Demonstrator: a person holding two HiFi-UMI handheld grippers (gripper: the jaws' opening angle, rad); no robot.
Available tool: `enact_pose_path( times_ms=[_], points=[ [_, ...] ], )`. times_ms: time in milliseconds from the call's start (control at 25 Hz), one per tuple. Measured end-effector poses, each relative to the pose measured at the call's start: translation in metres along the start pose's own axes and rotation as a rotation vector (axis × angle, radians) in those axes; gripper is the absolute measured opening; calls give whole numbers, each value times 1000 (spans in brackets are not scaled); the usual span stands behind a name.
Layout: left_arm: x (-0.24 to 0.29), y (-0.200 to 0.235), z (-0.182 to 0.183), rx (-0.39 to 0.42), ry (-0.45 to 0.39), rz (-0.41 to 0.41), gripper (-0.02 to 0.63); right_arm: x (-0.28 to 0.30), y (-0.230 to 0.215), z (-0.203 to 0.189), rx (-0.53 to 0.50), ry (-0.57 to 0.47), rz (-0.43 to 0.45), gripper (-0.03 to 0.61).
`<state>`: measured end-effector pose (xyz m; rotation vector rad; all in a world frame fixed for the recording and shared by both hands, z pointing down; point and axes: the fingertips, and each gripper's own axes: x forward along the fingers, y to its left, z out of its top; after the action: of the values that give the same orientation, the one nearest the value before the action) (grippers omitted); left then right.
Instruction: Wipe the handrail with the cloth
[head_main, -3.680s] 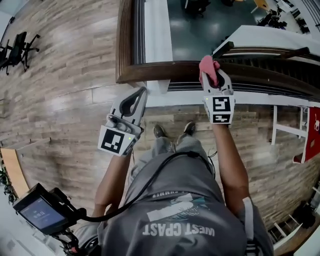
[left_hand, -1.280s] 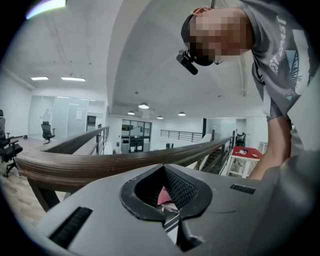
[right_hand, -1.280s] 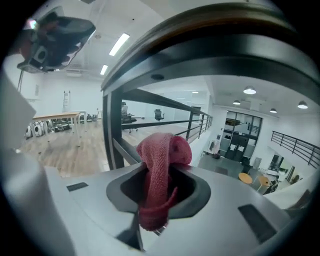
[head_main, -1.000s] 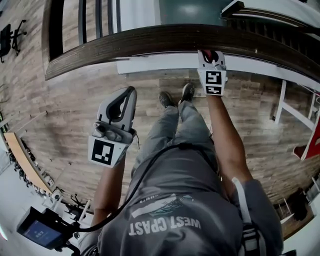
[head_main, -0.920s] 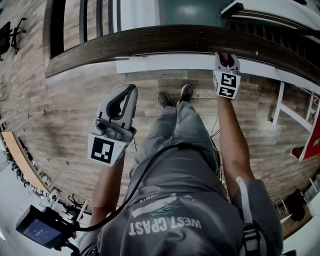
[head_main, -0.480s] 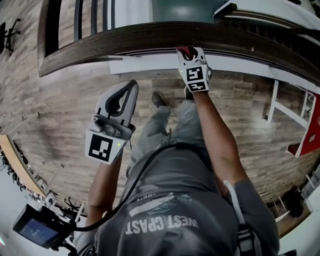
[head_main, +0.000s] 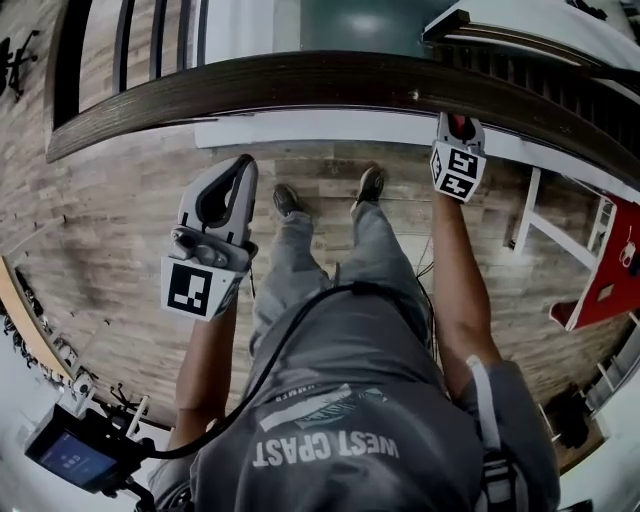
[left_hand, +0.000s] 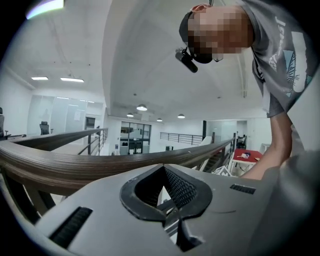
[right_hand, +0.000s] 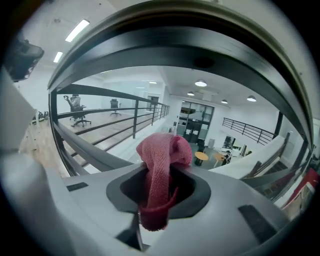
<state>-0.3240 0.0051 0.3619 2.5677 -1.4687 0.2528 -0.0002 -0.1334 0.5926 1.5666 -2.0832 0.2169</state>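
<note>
The dark wooden handrail (head_main: 300, 75) curves across the top of the head view. My right gripper (head_main: 456, 125) is shut on the red cloth (head_main: 460, 126) and holds it against the rail's near edge, right of centre. In the right gripper view the pink-red cloth (right_hand: 164, 150) bulges out from between the jaws of the right gripper (right_hand: 160, 172), with the handrail (right_hand: 200, 47) arching close overhead. My left gripper (head_main: 240, 170) hangs over the floor below the rail, shut and empty. In the left gripper view the left gripper (left_hand: 163, 167) points at the handrail (left_hand: 70, 165) just ahead.
Beyond the rail is an open drop to a lower floor (head_main: 360, 25). A red table on a white frame (head_main: 600, 285) stands at the right. The person's feet (head_main: 370, 185) rest on the wood floor (head_main: 90, 260). A cabled screen device (head_main: 70, 458) hangs at the lower left.
The right gripper has slid the cloth to the right along the handrail after a sweep to the left half a second ago. The left gripper has barely moved.
</note>
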Motion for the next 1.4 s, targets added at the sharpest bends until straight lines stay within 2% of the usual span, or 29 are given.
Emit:
enact_pose_path(
  times_ms=[80,120,240,320,440,520,560,680,760,800,880,1040,1120,1200,1280,1400],
  points=[
    [25,-29,6,6,-6,9,6,-5,-24,-1,-1,-14,22,81],
    [35,-39,6,10,-3,16,6,-3,-12,4,-20,-39,83,81],
    [63,-64,1,48,13,18,6,10,65,20,-115,-112,333,81],
    [85,-81,8,60,9,-5,6,17,79,28,-149,-114,398,81],
    [90,-91,23,55,34,-24,6,15,51,41,-135,-102,368,81],
    [84,-91,8,1,110,-24,6,9,17,34,-130,-97,305,81],
    [83,-92,2,-28,116,-25,6,4,-9,25,-116,-88,252,81],
    [73,-91,6,-2,10,-28,6,-11,-80,-12,-49,-28,71,81],
    [60,-92,8,31,-30,-20,6,-16,-103,-27,-5,18,-16,81],
    [55,-92,8,36,-35,-15,6,-17,-102,-27,9,23,-27,81],
    [51,-92,5,34,-27,-8,6,-15,-67,-13,-10,-13,43,81],
    [51,-96,-3,31,-3,-1,6,-2,54,12,-153,-86,313,81],
    [51,-99,-2,38,0,-2,6,1,82,15,-183,-87,373,81],
    [50,-101,3,45,2,-2,6,0,78,17,-187,-91,383,81],
    [50,-103,7,42,1,-2,6,-2,54,13,-215,-85,361,81],
    [48,-99,4,34,-1,-1,6,-1,0,-3,-186,-62,260,81]
  ],
)
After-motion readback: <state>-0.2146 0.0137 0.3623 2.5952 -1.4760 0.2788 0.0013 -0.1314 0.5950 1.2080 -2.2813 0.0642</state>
